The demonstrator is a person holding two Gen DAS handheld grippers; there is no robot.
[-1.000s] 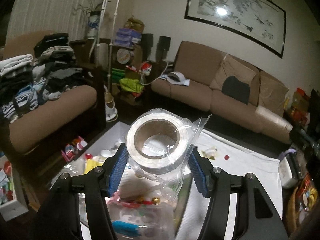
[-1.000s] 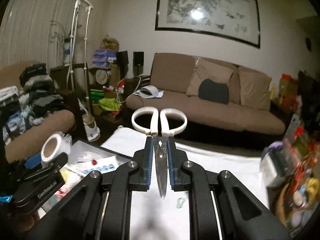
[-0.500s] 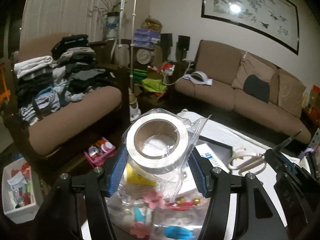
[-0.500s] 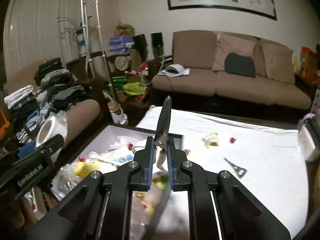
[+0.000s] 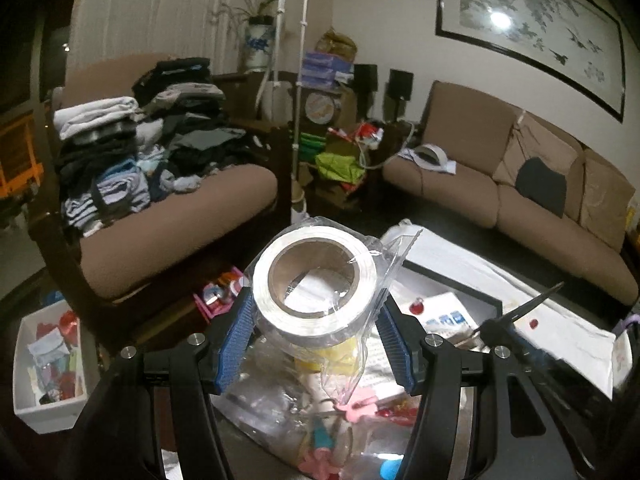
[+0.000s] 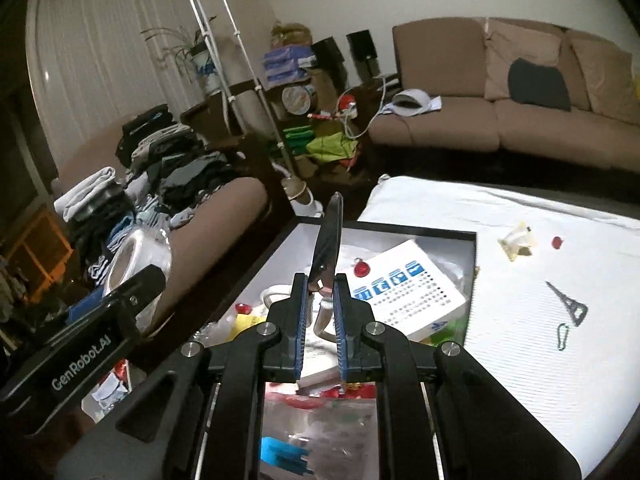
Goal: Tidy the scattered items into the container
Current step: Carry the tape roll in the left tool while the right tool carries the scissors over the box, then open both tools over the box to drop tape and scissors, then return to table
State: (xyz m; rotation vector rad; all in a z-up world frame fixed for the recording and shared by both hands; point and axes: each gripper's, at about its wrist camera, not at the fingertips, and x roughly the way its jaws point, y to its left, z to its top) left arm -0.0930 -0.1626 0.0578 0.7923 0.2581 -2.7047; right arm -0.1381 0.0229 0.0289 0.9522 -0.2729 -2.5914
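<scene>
The task stood well advanced but unfinished. The container (image 6: 474, 240), a dark-rimmed tray at the centre of the right wrist view, already held a heap of things: a white box printed with blue squares (image 6: 404, 292), a red bead, bagged trinkets and a blue plastic piece at the lower edge.

Two items were on their way in. The left tongs (image 5: 314, 332) were clamped on a roll of tape (image 5: 316, 284) in a clear plastic bag, held in mid-frame above the container's clutter. The right tongs (image 6: 322, 312) were pressed together on a pair of scissors (image 6: 330, 240) near the pivot, blades pointing up the frame and handles hanging below over the container. Both items seemed ready to be released.

Left on the table's white cloth (image 6: 520, 340), at the right of the right wrist view, lay a crumpled yellowish wrapper (image 6: 516, 242), a small red bead (image 6: 556, 242) and a dark Eiffel Tower keyring (image 6: 570, 306), all well apart from the container.
</scene>
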